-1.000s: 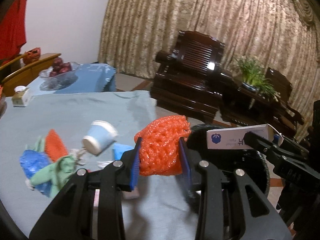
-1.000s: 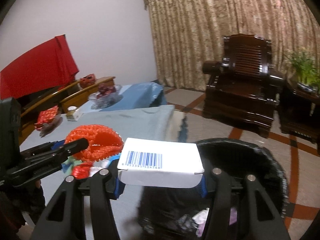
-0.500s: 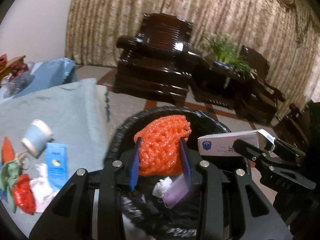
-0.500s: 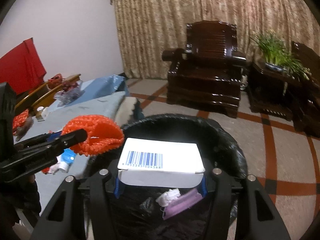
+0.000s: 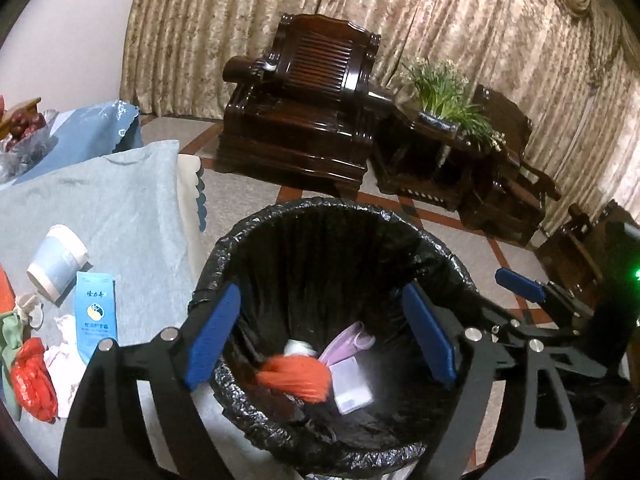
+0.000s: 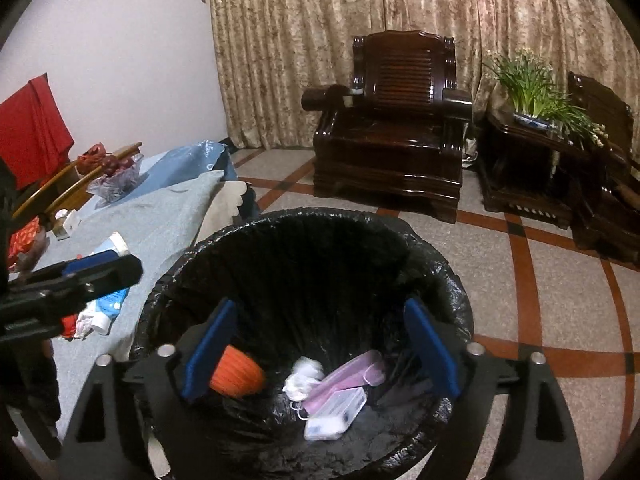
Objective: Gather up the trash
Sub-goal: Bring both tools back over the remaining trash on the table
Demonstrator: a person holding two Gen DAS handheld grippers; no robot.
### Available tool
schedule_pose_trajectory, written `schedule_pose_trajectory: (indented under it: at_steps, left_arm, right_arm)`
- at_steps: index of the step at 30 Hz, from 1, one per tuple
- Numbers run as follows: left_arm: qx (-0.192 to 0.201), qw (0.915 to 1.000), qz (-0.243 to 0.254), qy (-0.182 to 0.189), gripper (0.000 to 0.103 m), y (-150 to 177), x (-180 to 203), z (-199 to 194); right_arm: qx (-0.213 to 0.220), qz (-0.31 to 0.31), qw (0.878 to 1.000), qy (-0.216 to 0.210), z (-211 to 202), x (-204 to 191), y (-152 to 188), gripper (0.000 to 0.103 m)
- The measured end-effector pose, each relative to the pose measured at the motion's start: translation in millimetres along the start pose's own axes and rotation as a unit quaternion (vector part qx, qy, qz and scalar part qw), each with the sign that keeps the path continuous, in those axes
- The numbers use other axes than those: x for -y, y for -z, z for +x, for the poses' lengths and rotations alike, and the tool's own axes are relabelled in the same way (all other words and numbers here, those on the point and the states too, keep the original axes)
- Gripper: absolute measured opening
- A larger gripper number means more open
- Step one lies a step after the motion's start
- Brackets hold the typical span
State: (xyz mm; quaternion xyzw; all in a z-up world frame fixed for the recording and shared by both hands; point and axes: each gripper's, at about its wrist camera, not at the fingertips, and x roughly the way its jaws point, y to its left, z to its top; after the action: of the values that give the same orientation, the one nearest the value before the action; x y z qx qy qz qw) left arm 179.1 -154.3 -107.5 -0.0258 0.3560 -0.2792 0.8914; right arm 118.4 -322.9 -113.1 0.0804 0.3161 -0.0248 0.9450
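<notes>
Two handheld grippers are hanging spread wide and gripping nothing over a black-lined trash bin (image 5: 320,216): the left gripper (image 5: 320,332) is showing its blue pads (image 5: 212,330) parted across the bin's mouth, and the right gripper (image 6: 320,346) is doing the same in its own view, its blue pads (image 6: 430,354) well apart. Inside the bin, an orange foam net (image 5: 296,376) is lying at the bottom, blurred in the left wrist view, just beside a white box (image 6: 336,410), a pink-purple flat packet (image 6: 346,378) and a crumpled white wad (image 6: 302,372). From the left wrist view, the right gripper's fingers are reaching in from about 3 o'clock. At 9 o'clock of the bin, a table under a pale blue cloth (image 5: 100,196) is carrying more litter: a tipped paper cup (image 5: 58,262), a blue sachet (image 5: 96,312), a red plastic scrap (image 5: 34,380), white tissue scraps (image 5: 64,360) and a green scrap (image 5: 10,332). Farther out at 12 o'clock, a dark wooden armchair (image 6: 394,128) is standing before gold patterned curtains (image 6: 320,20), with a potted green plant (image 6: 536,96) on a side table at 2 o'clock. A red cloth (image 6: 30,132) is hanging at 9 o'clock in the right wrist view.
</notes>
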Motion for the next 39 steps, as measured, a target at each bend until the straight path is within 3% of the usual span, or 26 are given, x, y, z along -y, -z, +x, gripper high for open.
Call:
schedule_pose_trajectory:
  at_steps: [11, 17, 26, 35, 39]
  left_arm:
    - [0.041, 0.9982, -0.034, -0.028, 0.086, -8, -42, -44]
    - [0.066, 0.993, -0.037, -0.091, 0.086, 4, -73, -85]
    - [0.082, 0.9747, -0.065, -0.197, 0.086, 40, -138, -154]
    - [0.072, 0.9579, -0.112, -0.254, 0.086, 75, -191, -191]
    - [0.066, 0.9527, -0.122, -0.271, 0.086, 89, -206, -197]
  right_arm:
    - [0.012, 0.006, 1.0, -0.013, -9, -14, -8, 0.097]
    - [0.025, -0.013, 0.999, -0.031, -13, -46, -13, 0.097]
    - [0.037, -0.057, 0.992, -0.107, -7, -127, -10, 0.097]
    - [0.024, -0.1, 0.978, -0.184, 5, -218, 4, 0.097]
    - [0.022, -0.118, 0.972, -0.201, 12, -252, 9, 0.092]
